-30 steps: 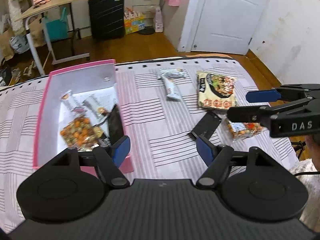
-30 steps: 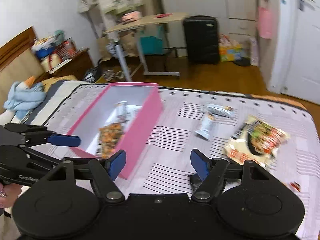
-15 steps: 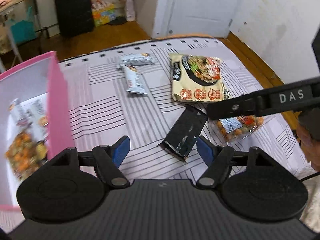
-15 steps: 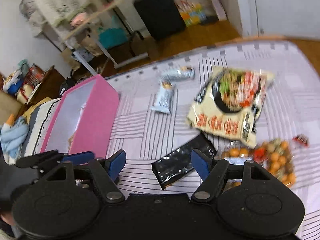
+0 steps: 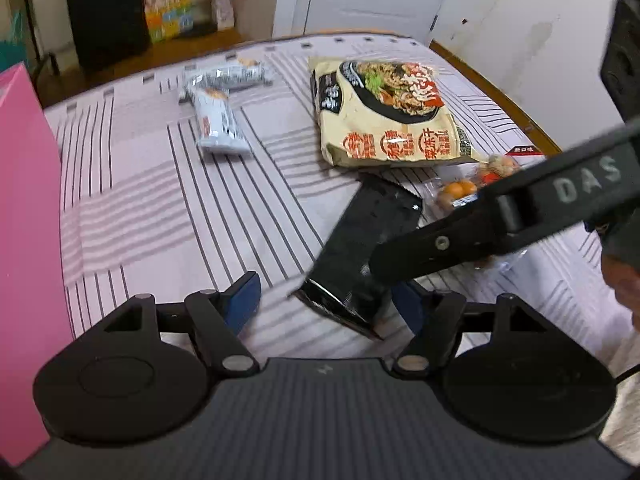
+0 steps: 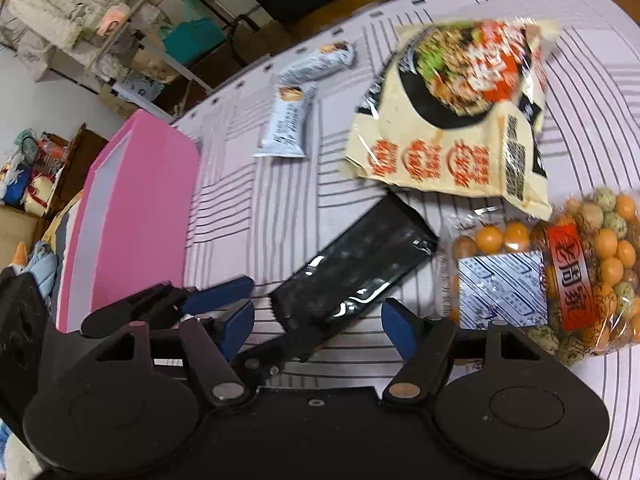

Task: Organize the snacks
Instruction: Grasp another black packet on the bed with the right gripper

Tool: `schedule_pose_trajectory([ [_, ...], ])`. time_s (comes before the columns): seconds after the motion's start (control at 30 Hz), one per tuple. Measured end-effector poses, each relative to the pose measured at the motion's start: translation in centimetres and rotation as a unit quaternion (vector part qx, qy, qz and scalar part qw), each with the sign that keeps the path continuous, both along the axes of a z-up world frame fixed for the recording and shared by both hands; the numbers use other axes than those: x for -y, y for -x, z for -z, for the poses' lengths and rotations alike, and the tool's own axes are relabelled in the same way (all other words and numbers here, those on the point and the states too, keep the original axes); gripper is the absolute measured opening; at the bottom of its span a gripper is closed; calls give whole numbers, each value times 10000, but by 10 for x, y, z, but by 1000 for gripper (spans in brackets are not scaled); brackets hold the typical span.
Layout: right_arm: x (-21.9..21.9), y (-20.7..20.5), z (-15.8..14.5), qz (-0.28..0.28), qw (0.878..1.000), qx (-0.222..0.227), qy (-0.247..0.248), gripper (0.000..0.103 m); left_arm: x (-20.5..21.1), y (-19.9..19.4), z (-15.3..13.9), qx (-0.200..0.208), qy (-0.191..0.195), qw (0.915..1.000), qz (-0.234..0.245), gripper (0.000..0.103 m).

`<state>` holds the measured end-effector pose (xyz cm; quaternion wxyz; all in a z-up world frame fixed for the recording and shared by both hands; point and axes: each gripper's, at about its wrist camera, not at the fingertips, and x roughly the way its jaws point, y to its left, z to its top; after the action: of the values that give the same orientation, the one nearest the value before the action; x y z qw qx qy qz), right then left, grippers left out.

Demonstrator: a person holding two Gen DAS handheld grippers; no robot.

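1. Both jaws are held apart, empty — left gripper point(image 5: 326, 304), right gripper point(image 6: 318, 320).
2. The glossy black foil sachet point(image 6: 352, 276) lies flat between them on the striped bedsheet point(image 5: 160, 208).
3. One edge is best pinched before carrying to the pink plastic box point(image 6: 132, 216).

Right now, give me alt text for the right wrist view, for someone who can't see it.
The open right gripper hovers over a black snack packet on a striped bedsheet, with a noodle bag, a bag of coated nuts and a pink box around it.
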<state>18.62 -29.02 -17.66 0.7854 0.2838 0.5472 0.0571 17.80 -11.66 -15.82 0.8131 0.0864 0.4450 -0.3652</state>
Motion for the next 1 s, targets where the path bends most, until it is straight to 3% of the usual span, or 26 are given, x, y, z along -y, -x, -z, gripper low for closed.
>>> schedule_pose_trajectory([
  [0.17, -1, -5, 17, 216, 9997, -17, 82, 75, 12, 10, -1, 529, -12, 9986, 92, 69],
  [0.3, -7, -10, 22, 289, 9995, 84, 22, 74, 20, 10, 5, 343, -100, 9990, 274, 64],
  [0.43, -15, -14, 21, 187, 9994, 234, 150, 73, 16, 2, 15, 171, -72, 9998, -30, 64],
  [0.53, -20, -16, 21, 119, 9990, 333, 290, 73, 16, 1, 16, 215, -43, 9998, 34, 64],
  [0.67, -22, -16, 20, 122, 9986, 386, 336, 70, 20, 10, 14, 345, -138, 9992, 149, 51],
  [0.73, -22, -16, 20, 123, 9990, 344, 238, 63, 24, 18, 14, 542, -361, 9978, 117, 50],
  [0.83, -17, -13, 22, 227, 9993, 280, -1, 60, 31, 30, 14, 795, -657, 9946, 94, 48],
  [1.0, -17, -12, 23, 203, 9992, 307, 149, 60, 24, 27, 10, 379, -379, 9983, -238, 46],
])
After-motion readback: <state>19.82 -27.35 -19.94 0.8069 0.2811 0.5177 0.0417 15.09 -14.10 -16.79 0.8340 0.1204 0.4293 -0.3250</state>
